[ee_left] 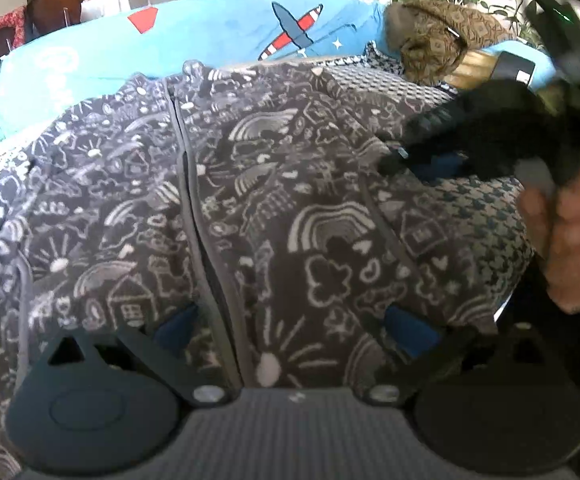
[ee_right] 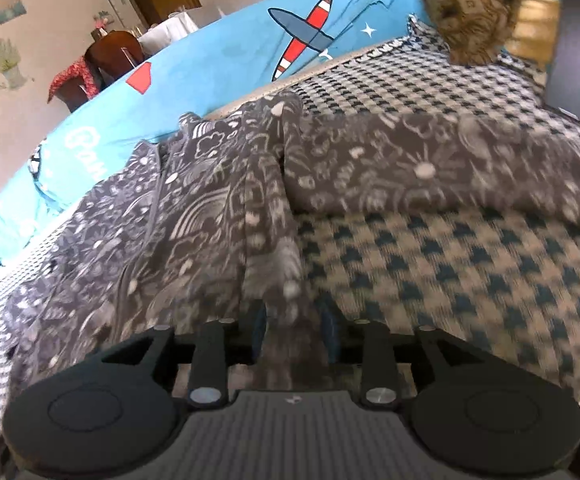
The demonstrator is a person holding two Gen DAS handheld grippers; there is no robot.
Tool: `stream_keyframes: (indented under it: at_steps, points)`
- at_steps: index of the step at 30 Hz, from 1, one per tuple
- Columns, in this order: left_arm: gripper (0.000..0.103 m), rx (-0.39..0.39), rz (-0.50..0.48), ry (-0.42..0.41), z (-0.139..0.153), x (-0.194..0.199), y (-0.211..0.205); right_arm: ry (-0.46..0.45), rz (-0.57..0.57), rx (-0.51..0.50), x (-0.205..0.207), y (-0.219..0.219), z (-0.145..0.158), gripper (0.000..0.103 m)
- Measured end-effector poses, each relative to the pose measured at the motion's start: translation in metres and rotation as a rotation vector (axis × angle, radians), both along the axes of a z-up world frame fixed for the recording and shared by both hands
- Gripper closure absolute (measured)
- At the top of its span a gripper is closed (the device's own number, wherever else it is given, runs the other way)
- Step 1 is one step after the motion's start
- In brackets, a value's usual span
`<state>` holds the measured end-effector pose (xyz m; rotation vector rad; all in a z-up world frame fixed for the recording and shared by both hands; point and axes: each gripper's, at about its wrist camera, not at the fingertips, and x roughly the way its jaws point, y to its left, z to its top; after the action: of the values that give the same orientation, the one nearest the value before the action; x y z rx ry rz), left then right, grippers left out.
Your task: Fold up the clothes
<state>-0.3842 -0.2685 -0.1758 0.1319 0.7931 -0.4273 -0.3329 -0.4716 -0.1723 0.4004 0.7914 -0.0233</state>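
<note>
on the checked bed (ee_right: 449, 264), the jacket (ee_left: 250, 184) is spread flat, its edge clamped in the right gripper (ee_right: 293, 332) for folding, while the left gripper (ee_left: 293, 328) is held released above.

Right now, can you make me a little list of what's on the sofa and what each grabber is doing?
garment: grey doodle-print zip jacket, spread on the checked cushion
sleeve: one sleeve lies out across the cushion
left gripper: open, over the jacket's front beside the zip
right gripper: shut on a fold of the jacket's edge
behind: blue cover with a plane picture
also there: brown patterned cloth at the far end
blur: the right wrist view is smeared
</note>
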Motion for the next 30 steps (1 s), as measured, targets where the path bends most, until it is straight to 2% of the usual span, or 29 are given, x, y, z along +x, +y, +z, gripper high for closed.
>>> stream_keyframes:
  at_steps: [5,11,14,18,19,22,23,24,30]
  points:
    - [0.0,-0.075,0.048,-0.056,0.02,-0.01,0.023,0.003,0.02,0.039,-0.034,0.001,0.0,0.058]
    - [0.0,-0.086,0.187,-0.081,0.027,0.0,0.051,0.037,0.039,0.064,-0.055,0.009,-0.005,0.053]
    - [0.0,-0.069,0.284,-0.076,0.025,0.006,0.066,0.056,0.066,0.062,-0.063,0.018,-0.011,0.05]
    - [0.0,-0.012,0.408,-0.058,0.018,0.012,0.081,0.052,0.091,-0.022,-0.066,0.033,-0.012,0.05]
    - [0.0,0.007,0.434,-0.052,0.015,0.015,0.084,0.05,0.093,-0.041,-0.067,0.035,-0.012,0.051]
    - [0.0,0.039,0.482,-0.034,0.008,0.02,0.091,0.037,0.102,-0.085,-0.069,0.041,-0.013,0.071]
    - [0.0,0.047,0.494,-0.027,0.006,0.022,0.092,0.032,0.091,-0.098,-0.07,0.041,-0.012,0.087]
    - [0.0,0.052,0.5,-0.023,0.005,0.023,0.094,0.027,0.08,-0.111,-0.072,0.042,-0.012,0.092]
    - [0.0,0.074,0.51,-0.022,0.004,0.024,0.096,0.039,-0.04,-0.166,-0.082,0.034,-0.006,0.098]
